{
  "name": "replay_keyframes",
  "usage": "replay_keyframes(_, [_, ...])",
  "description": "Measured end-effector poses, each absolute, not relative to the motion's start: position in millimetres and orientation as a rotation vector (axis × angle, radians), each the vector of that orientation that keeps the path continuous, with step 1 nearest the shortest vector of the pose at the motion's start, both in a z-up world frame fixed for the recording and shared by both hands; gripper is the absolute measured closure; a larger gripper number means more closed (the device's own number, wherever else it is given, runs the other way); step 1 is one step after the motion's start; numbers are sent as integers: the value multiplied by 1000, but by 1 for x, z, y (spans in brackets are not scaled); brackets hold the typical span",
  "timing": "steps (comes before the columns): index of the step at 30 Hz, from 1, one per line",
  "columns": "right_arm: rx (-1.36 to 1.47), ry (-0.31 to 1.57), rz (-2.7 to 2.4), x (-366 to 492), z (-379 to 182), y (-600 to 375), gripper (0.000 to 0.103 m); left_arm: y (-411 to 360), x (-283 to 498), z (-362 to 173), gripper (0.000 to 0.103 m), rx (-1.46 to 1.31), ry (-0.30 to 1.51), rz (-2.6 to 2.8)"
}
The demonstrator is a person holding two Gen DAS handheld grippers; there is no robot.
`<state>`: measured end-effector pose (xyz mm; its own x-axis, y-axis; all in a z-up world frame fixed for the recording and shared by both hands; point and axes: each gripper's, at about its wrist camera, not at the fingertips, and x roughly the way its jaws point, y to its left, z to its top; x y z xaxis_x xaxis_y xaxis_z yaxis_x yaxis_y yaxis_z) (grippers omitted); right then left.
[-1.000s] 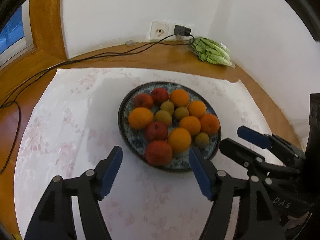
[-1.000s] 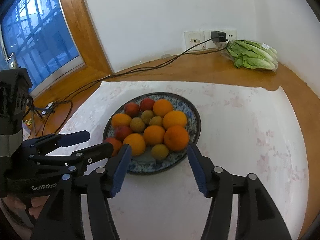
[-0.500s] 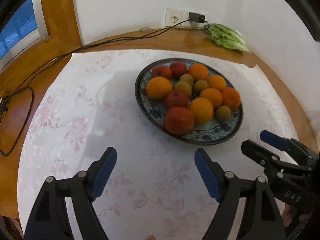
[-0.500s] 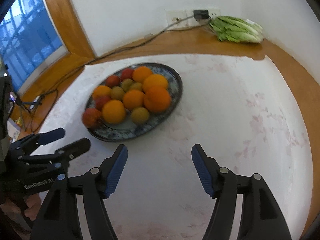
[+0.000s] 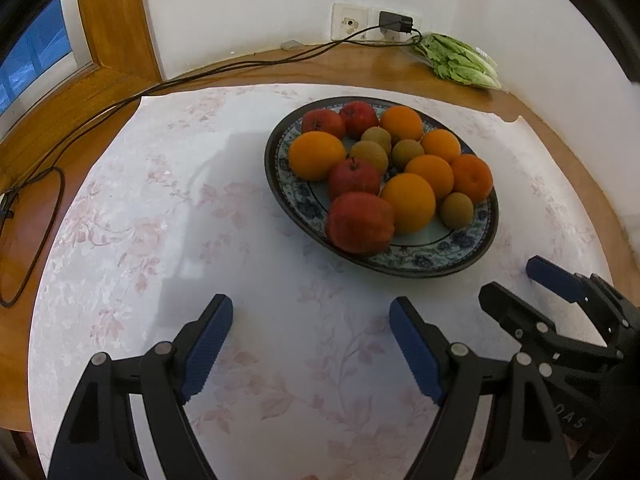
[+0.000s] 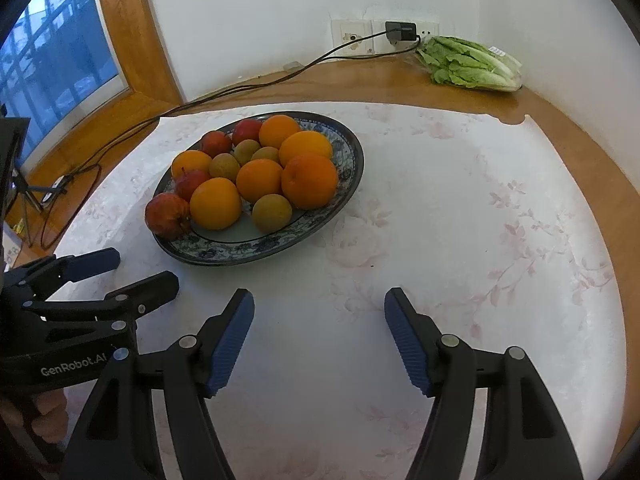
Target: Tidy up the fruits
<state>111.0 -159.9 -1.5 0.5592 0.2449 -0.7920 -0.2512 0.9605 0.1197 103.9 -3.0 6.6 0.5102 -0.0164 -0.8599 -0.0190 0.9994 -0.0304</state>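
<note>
Nearby, fruit plate (image 5: 476,252), left gripper (image 5: 312,344) jaws apart, empty

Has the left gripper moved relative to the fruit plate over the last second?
Yes. The left gripper has pulled back from the plate: its open fingertips flanked the plate's near rim a second ago and now sit well short of it, over bare tablecloth.

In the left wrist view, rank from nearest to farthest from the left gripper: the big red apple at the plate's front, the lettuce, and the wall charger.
1. Big red apple, front edge of the plate, ahead of the left gripper.
2. Lettuce, far right by the wall.
3. Wall charger, plugged in above the table's back edge.
</note>
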Motion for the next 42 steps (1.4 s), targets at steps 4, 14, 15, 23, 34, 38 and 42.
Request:
replay_keyframes(4, [3,933,292,112,-1,-161,33,-3,104,6,17,-37,1039,-5])
replay_keyframes(14, [6,934,293,112,-1,-162,33,-3,104,6,17,-37,1039,-12])
replay_keyframes(15, [7,934,293,112,-1,-162,33,-3,104,6,17,-37,1040,-11])
replay_keyframes(23, [7,934,293,112,-1,-162,33,-4,104,6,17,-37,1040,-11])
replay_keyframes(34, [7,933,293,112,-1,-162,33,-4,103,6,17,-37,1040,-11])
replay_keyframes(38, [7,933,293,112,-1,-162,33,-4,103,6,17,-37,1040,-11])
replay_keyframes(42, [7,933,293,112,-1,-162,33,-4,103,6,17,-36,1040,-10])
